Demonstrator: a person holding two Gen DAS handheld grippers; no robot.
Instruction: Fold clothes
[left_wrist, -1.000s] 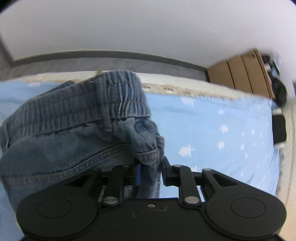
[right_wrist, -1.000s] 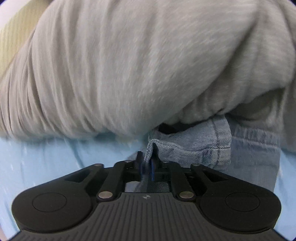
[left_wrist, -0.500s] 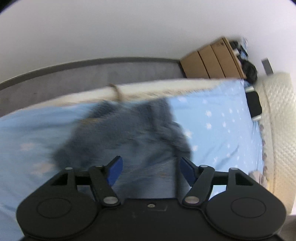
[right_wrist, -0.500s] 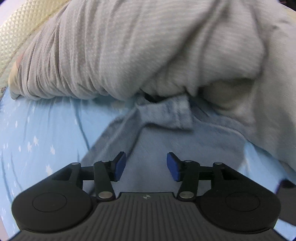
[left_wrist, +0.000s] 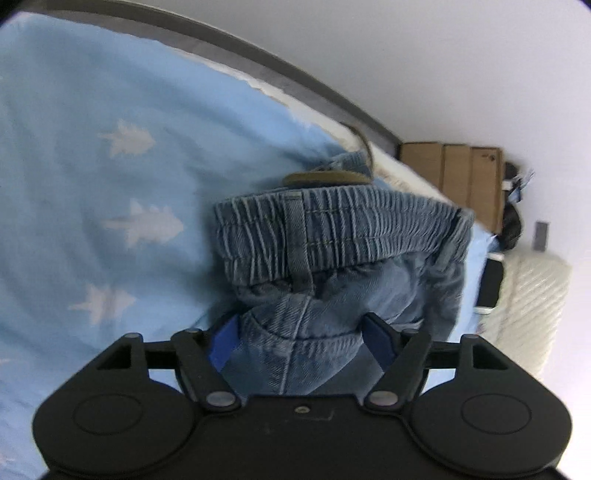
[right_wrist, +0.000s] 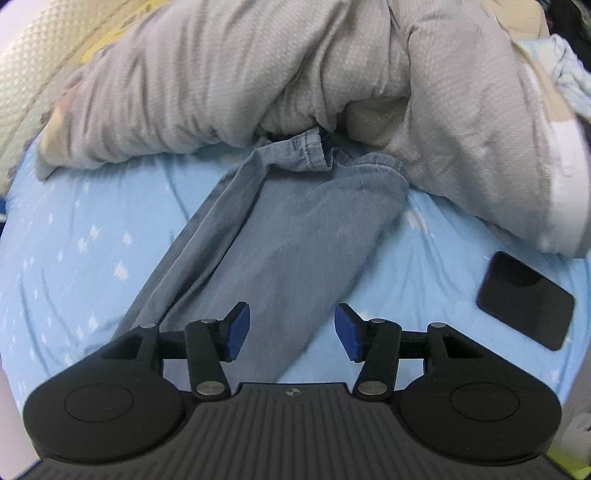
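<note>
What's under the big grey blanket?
The grey blanket lies over the far end of the jeans: one cuff peeks out at its edge. Below both is the blue sheet. Whatever else the blanket covers is hidden.

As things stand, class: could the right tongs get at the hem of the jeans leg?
Probably not cleanly. The right tongs hang open over the jeans leg, but its hem is tucked under the grey quilt.

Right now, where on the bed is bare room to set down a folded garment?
The light blue sheet left of the blue denim trousers is bare. Right of them, only a strip before the black phone. The grey quilt crowds the far side.
</note>
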